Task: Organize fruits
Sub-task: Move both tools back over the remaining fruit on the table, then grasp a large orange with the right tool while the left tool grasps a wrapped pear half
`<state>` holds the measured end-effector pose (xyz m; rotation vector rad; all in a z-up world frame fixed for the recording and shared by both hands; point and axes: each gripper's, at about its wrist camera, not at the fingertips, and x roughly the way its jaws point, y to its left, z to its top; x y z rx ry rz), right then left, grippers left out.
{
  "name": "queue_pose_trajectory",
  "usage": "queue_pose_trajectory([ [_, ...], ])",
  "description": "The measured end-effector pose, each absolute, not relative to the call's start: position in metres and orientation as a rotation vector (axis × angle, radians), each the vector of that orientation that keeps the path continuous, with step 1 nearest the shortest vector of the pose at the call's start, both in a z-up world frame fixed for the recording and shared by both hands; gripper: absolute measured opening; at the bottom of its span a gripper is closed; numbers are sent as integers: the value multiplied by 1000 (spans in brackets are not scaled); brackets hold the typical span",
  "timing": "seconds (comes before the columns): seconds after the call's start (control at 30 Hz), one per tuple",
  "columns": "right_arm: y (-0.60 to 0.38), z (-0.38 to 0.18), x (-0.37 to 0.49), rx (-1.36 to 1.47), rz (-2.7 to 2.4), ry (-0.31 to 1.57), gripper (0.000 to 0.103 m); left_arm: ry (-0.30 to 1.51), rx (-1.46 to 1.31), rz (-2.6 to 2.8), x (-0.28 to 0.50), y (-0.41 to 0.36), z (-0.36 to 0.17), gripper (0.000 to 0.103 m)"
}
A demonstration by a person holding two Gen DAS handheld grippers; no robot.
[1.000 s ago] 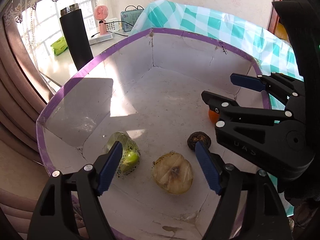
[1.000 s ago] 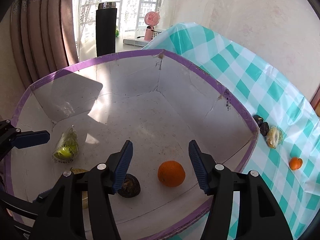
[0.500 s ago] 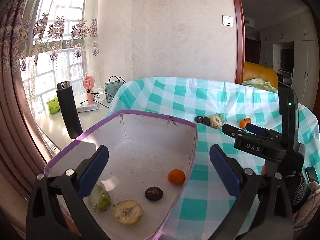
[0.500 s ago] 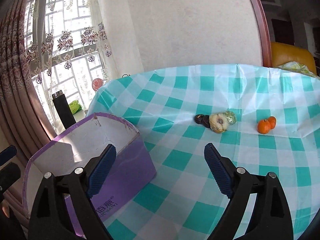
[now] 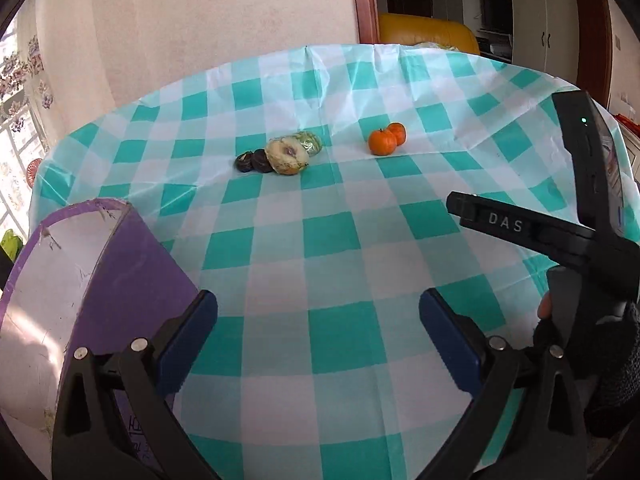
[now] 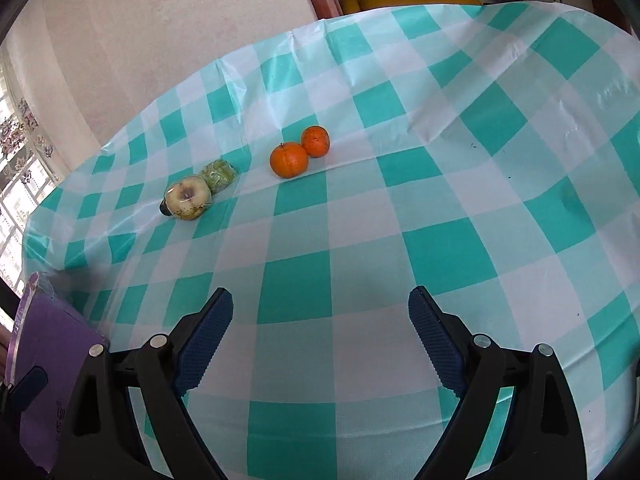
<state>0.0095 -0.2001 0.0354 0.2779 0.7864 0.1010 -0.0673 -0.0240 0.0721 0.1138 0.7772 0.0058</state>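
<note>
Both wide open and empty: left hand-held gripper (image 5: 318,330) and right hand-held gripper (image 6: 320,334), blue pads spread, nothing between them, hovering over the teal-and-white checked plastic tablecloth on the surface (image 5: 344,248).

Well ahead, near the far half of the surface, two clusters of fruit. To the left: a pale, yellowish cut apple half wrapped in clear film (image 5: 286,156), touching two small dark wrinkled round fruits (image 5: 252,161) on its left and a green film-wrapped fruit (image 5: 308,142) just behind. To the right, apart from that cluster: two small round orange tangerines (image 5: 386,139), touching each other.

At the near left edge, an open purple-rimmed cardboard box with a white inside (image 5: 100,272) (likely the destination; contents not visible now).

Handling, as a guess: tangerines light, firm enough yet bruisable, round and apt to roll; best pinched across the widest part with a gentle squeeze. Wrapped apple half probably slippery from the film and soft at the cut face, so better held across the skin sides. Dark fruits small, likely hard, easy to knock away.
</note>
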Motion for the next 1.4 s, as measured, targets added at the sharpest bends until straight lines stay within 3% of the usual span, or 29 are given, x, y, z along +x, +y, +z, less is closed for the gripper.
queue_pose_trajectory([
  [0.37, -197, 34, 13, 232, 89, 775, 87, 833, -21, 82, 34, -7, 26, 101],
  [0.73, -178, 35, 13, 135, 111, 788, 87, 866, -145, 86, 44, 16, 16, 101],
  [1.0, -166, 30, 21, 65, 100, 835, 87, 851, -56, 83, 41, 2, 18, 101],
  [1.4, -150, 29, 136, 54, 91, 853, 87, 907, -91, 109, 48, 9, 11, 101],
])
